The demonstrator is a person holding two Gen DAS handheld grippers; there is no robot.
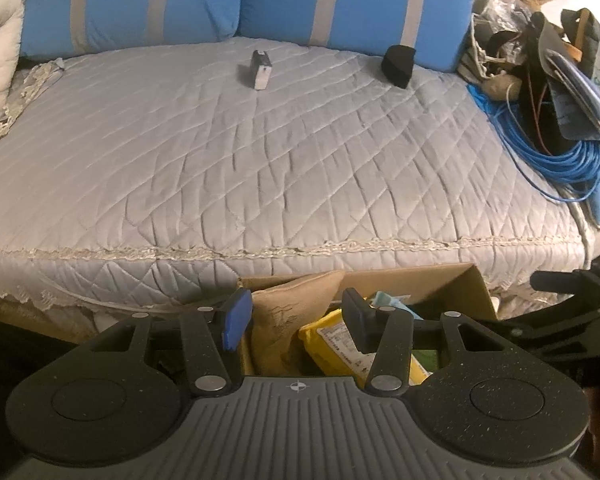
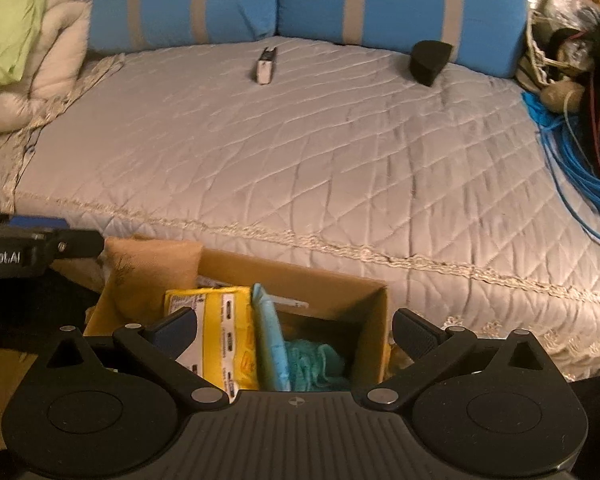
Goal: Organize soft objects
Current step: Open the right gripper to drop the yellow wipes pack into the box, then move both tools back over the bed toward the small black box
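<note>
A bed (image 2: 300,152) with a grey quilted cover fills most of both views, with two blue striped pillows (image 2: 300,0) leaning along its far side. A coil of blue cable (image 1: 548,148) lies on the bed's right edge beside a heap of bags and cords. Against the near side of the bed stands an open cardboard box (image 2: 376,312), which holds the soft things: a tan cushion (image 2: 152,272) upright at its left end, a yellow packet (image 2: 224,336) next to it, a light blue packet (image 2: 270,340) beside that, and teal yarn (image 2: 316,360) low in the right end. The right tool (image 2: 296,334) hangs over the box with its jaws spread wide and nothing between them. The left tool (image 1: 296,316) stands partly open astride the tan cushion, whether the pads press it I cannot tell. A black wedge-shaped object (image 1: 398,65) and a small grey and white object (image 1: 260,70) rest on the cover near the pillows.
</note>
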